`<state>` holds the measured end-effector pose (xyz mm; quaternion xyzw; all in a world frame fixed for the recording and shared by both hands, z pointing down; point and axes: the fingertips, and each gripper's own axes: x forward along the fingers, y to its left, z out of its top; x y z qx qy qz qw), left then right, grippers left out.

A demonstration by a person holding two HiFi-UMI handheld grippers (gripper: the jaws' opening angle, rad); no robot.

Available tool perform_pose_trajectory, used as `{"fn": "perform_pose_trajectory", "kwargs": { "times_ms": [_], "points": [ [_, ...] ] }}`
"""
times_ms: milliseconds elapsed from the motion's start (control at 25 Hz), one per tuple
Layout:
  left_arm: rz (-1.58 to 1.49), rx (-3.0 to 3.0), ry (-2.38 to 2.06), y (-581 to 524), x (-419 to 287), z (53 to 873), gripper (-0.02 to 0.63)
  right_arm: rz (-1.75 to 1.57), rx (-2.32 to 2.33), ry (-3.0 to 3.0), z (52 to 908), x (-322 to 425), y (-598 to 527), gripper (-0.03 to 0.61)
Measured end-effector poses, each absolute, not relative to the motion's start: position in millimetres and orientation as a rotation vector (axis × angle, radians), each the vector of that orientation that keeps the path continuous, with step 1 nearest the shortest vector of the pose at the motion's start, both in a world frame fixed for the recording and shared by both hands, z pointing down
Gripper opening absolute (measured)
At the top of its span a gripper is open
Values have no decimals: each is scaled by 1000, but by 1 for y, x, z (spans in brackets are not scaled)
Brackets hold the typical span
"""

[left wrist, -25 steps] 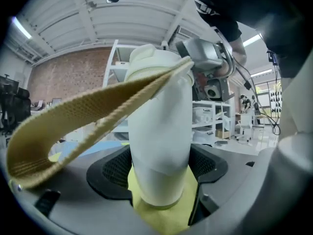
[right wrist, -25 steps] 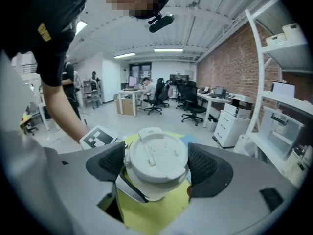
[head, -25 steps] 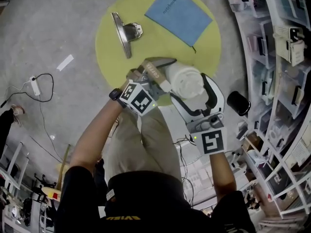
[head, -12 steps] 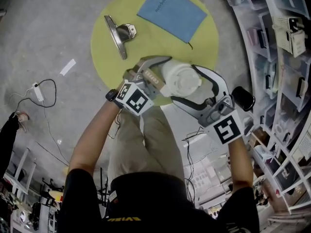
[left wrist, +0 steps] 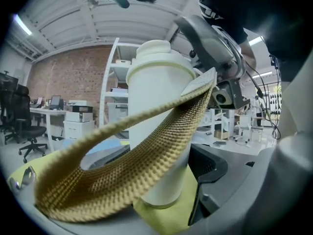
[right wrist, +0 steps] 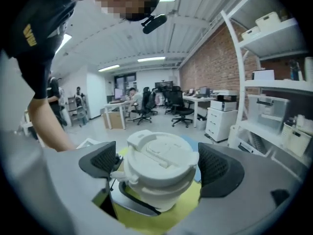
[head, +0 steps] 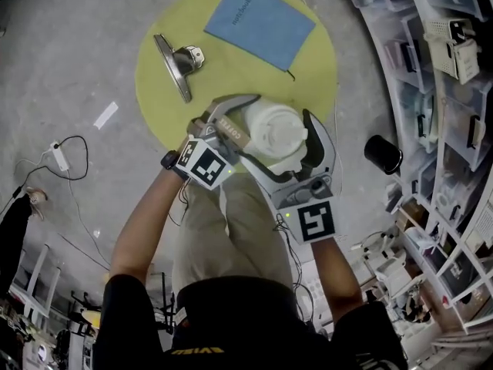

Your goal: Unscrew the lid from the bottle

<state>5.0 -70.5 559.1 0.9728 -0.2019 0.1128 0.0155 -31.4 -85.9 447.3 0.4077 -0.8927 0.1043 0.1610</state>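
The right gripper had just been opening its jaws, which stood wide on either side of the white lid without pressing it. The left gripper was closed on the bottle below, and a tan strap looped across it. The bottle was upright at the near edge of a round yellow surface.

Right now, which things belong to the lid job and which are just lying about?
Job: bottle, its lid, its strap; left gripper clamped on the bottle; right gripper, jaws just opened wider, lid between them, not gripped.
Lying about: notebook, metal tool, yellow mat, black can, power strip.
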Motion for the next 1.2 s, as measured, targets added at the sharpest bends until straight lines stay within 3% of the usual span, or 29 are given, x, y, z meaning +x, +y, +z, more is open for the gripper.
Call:
{"fn": "perform_pose_trajectory", "kwargs": {
  "times_ms": [640,1200],
  "points": [
    [342,3013,-645,-72,7,560,373,322,1638,-2256,460,-15,-96,456],
    [332,3009,-624,-69,6,561,372,247,1402,-2402,461,-21,-88,453]
  ]
}}
